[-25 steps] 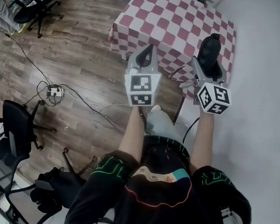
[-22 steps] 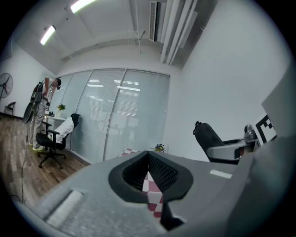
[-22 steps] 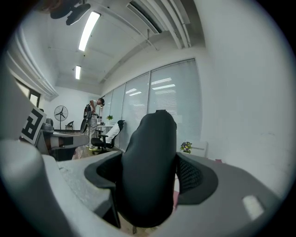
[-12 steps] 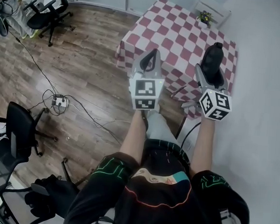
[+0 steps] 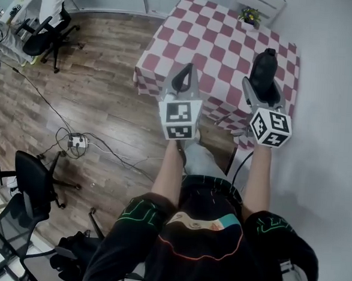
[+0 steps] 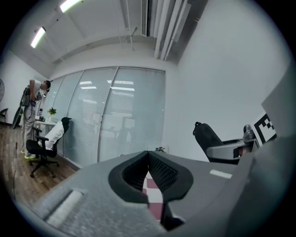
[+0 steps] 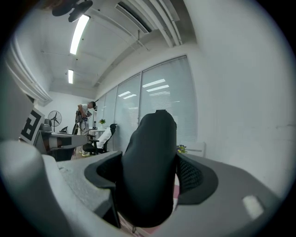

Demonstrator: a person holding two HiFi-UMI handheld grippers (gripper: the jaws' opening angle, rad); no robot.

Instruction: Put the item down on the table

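My right gripper (image 5: 264, 74) is shut on a black rounded item (image 5: 264, 66), held upright above the near right part of the red-and-white checked table (image 5: 216, 40). In the right gripper view the black item (image 7: 150, 166) fills the space between the jaws of that gripper (image 7: 152, 178). My left gripper (image 5: 182, 78) hangs over the table's near edge with its jaws shut and nothing between them; the left gripper view shows its tips (image 6: 149, 155) meeting, with checked cloth (image 6: 152, 194) below.
A small potted plant (image 5: 251, 16) stands at the table's far edge by a white chair (image 5: 259, 3). Office chairs (image 5: 49, 23) and a cabled power strip (image 5: 75, 141) sit on the wooden floor at left. A white wall (image 5: 336, 88) runs along the right.
Both grippers have moved forward over the table's near part, the right one still holding the black item. The head view has shifted, showing more of the table.
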